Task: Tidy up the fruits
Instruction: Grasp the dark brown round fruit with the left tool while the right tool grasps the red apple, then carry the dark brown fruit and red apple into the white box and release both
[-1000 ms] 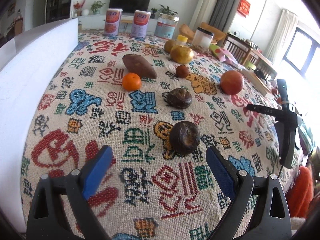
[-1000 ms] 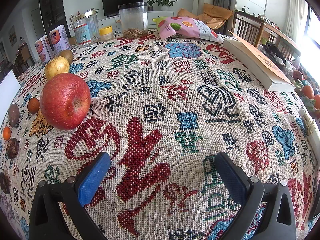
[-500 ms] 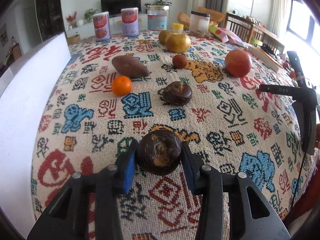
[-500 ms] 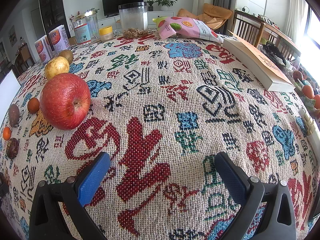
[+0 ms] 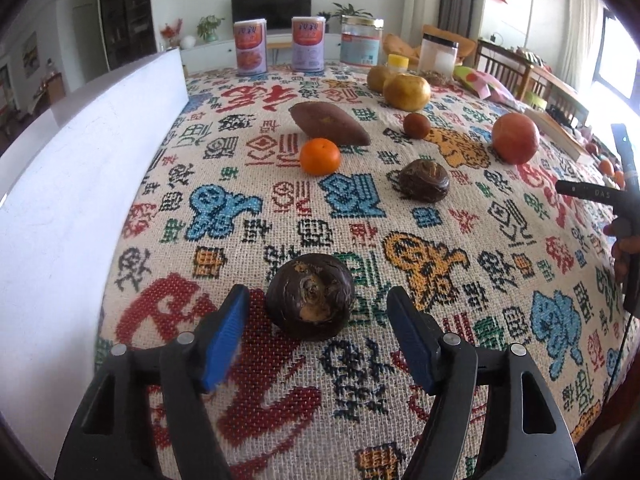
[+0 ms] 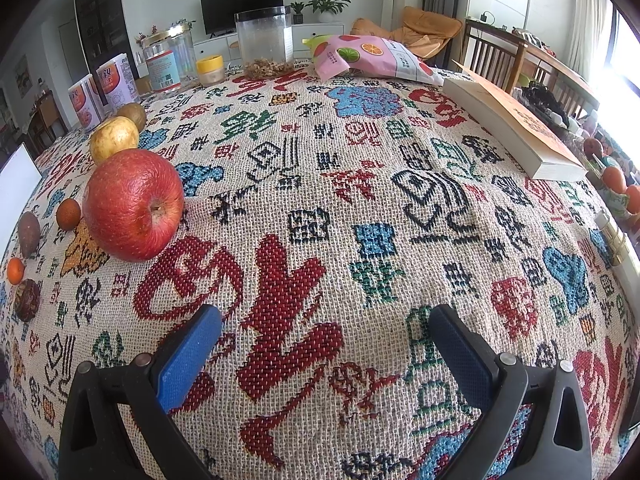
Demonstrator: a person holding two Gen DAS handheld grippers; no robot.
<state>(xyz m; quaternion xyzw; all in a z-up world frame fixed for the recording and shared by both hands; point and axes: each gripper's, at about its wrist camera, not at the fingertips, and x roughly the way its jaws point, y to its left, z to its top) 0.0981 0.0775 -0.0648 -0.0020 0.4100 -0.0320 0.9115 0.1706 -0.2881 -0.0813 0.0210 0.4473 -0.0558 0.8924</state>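
In the left wrist view a dark brown round fruit (image 5: 310, 297) lies on the patterned cloth between the blue pads of my left gripper (image 5: 318, 316), which is open with a gap on each side of it. Farther off lie a second dark fruit (image 5: 424, 180), a tangerine (image 5: 320, 156), a sweet potato (image 5: 328, 123), a small brown fruit (image 5: 416, 125), a red apple (image 5: 515, 138) and two yellow-brown fruits (image 5: 406, 91). My right gripper (image 6: 324, 338) is open and empty over bare cloth; the red apple (image 6: 133, 205) lies to its far left.
A white box wall (image 5: 68, 184) runs along the left. Cans (image 5: 251, 52), jars (image 5: 361, 46) and a snack bag (image 6: 372, 58) stand at the far edge. A book (image 6: 516, 128) lies at the right. The other gripper's handle (image 5: 624, 216) shows at the right edge.
My left gripper closed on the near dark fruit half a second ago and has now opened again, leaving it on the cloth. The right gripper has not moved.
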